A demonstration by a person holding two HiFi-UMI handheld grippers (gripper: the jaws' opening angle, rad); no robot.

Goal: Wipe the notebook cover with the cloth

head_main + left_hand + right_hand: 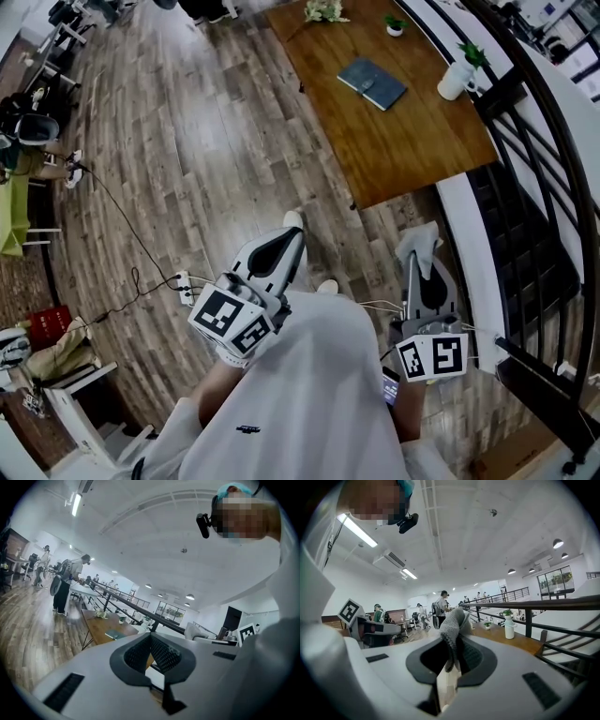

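The notebook (pixel 372 82) lies closed on the far wooden table (pixel 403 150), well apart from both grippers, which are held near the person's body over the floor; nothing touches it and wiping has not yet begun. From the right gripper (pixel 419 261) it lies far ahead and slightly to the left; from the left gripper (pixel 292 225) it lies far ahead and to the right, so the right one looks somewhat the nearer. Its long axis runs on a slant, from far left to near right across the tabletop. The right gripper is clenched on the cloth (pixel 418 239), a pale grey knitted piece that stands up out of the jaw tips in a bunch. The left gripper has its jaws closed tip to tip with nothing between them. By my reading the coming move is an approach: the cloth must be carried forward to the table before it can meet the cover. A white vase (pixel 454 81) with a plant stands to the right of the notebook, apart from it, and a small potted plant (pixel 394 26) stands farther back. The floor (pixel 187 159) is grey-brown planking; a black railing (pixel 553 187) runs along the right side of an open office with people at desks far off
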